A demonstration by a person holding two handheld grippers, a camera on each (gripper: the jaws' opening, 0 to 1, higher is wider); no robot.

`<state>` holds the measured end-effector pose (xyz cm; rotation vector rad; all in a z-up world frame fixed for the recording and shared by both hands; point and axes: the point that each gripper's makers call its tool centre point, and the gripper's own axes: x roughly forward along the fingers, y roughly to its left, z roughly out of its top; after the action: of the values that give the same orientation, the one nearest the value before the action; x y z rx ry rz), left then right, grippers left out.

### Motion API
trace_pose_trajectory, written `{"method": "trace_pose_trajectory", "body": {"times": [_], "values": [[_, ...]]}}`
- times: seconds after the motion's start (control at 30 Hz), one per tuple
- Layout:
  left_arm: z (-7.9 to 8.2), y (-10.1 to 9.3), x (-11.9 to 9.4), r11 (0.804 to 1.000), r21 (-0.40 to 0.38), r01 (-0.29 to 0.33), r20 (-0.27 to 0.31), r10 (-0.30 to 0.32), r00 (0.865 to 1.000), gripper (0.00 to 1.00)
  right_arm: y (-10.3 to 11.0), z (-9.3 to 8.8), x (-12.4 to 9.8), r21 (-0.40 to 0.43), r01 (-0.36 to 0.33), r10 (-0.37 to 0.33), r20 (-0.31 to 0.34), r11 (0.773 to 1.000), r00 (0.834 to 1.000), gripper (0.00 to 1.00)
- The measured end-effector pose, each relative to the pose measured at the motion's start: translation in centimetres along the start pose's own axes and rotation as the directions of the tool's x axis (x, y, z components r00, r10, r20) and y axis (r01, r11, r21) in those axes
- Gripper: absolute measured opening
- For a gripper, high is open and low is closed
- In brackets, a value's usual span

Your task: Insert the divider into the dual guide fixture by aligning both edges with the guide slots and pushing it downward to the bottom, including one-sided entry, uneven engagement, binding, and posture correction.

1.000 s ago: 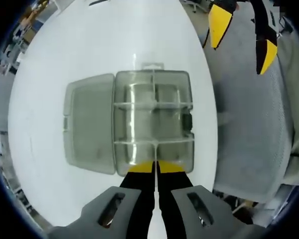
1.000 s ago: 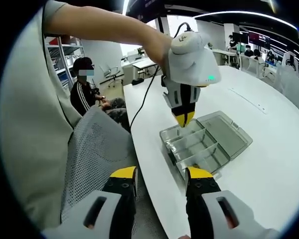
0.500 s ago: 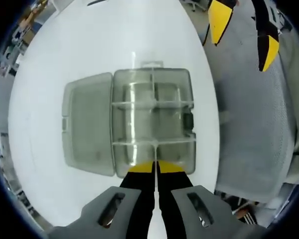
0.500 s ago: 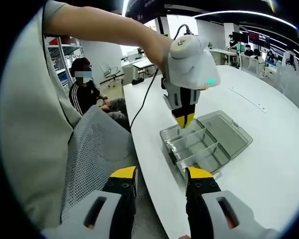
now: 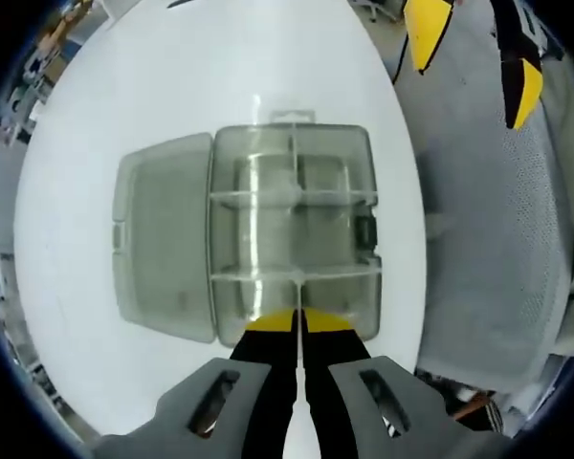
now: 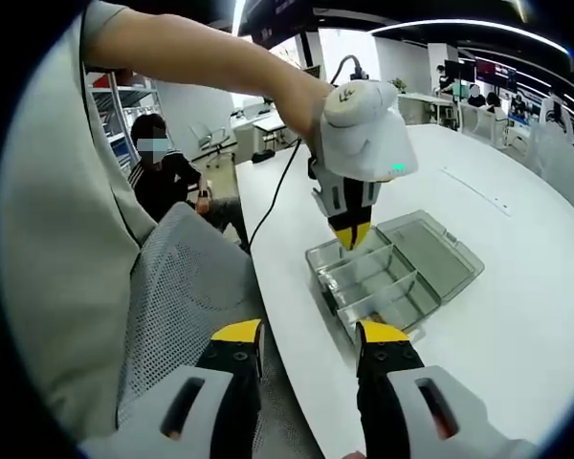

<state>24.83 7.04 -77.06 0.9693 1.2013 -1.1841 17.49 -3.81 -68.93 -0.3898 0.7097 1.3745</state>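
Clear plastic dividers already stand in the box (image 5: 292, 234); your left tongs (image 5: 298, 321), pressed together, sit at its near wall, right tongs (image 6: 309, 346) spread, idle.

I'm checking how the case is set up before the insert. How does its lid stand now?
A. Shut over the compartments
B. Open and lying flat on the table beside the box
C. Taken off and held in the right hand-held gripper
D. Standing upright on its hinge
B: the lid lies flat on the table, swung open beside the box.
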Motion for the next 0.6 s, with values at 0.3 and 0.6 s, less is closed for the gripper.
{"method": "trace_pose_trajectory", "body": {"times": [0.3, 0.6], "values": [[-0.08, 0.01, 0.39, 1.0, -0.012, 0.0, 0.005, 0.0, 1.0, 0.0, -0.09, -0.05, -0.04, 0.003, 0.002, -0.002, -0.002, 1.0, 1.0, 0.35], [-0.1, 0.0, 0.65, 1.0, -0.022, -0.001, 0.008, 0.001, 1.0, 0.0, -0.09, -0.07, -0.07, -0.001, 0.002, -0.002, -0.003, 1.0, 1.0, 0.35]]}}
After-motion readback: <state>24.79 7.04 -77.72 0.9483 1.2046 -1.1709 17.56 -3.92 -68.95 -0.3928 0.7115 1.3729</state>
